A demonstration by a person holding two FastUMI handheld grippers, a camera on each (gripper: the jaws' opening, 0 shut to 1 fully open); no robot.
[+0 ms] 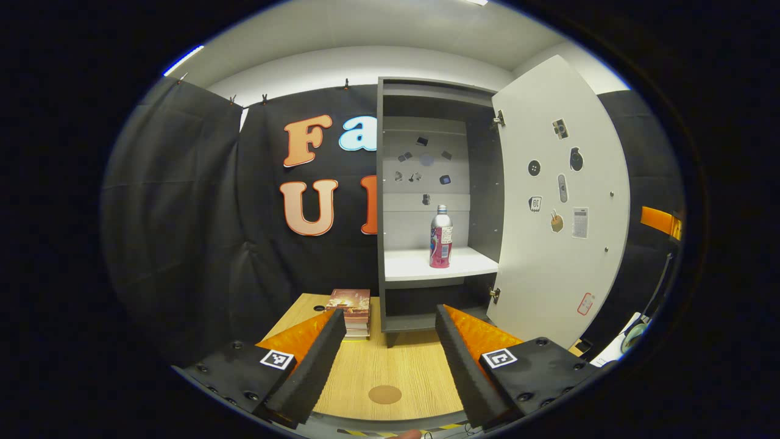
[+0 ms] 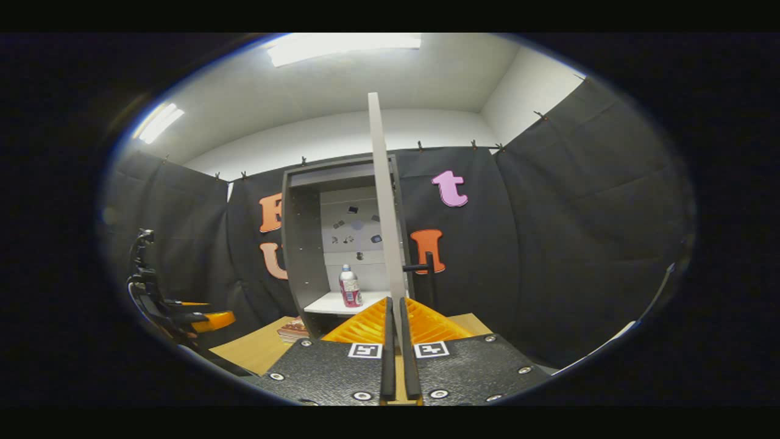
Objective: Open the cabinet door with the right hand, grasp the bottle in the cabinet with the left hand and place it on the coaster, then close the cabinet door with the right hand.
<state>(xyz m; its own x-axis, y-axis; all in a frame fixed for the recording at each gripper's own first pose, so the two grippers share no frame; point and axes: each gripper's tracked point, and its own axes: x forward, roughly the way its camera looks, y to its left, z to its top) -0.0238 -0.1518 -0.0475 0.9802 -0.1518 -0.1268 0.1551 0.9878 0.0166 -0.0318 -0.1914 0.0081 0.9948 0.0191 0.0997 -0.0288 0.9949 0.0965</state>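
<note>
The cabinet door [image 1: 557, 201] stands wide open. The right tongs [image 2: 396, 317] pinch its edge. The left tongs [image 1: 390, 332] gape apart over the counter [image 1: 390, 366], where the left gripper view shows the coaster [image 1: 384, 394]. The bottle [image 1: 441, 238] stands on the cabinet shelf [image 1: 420, 265].

Bright, even overhead light from ceiling panels [image 2: 344, 49], glare at those panels, soft shadows inside the cabinet [image 1: 426, 201], strong fisheye bending toward edges, rims dim, slightly soft.
</note>
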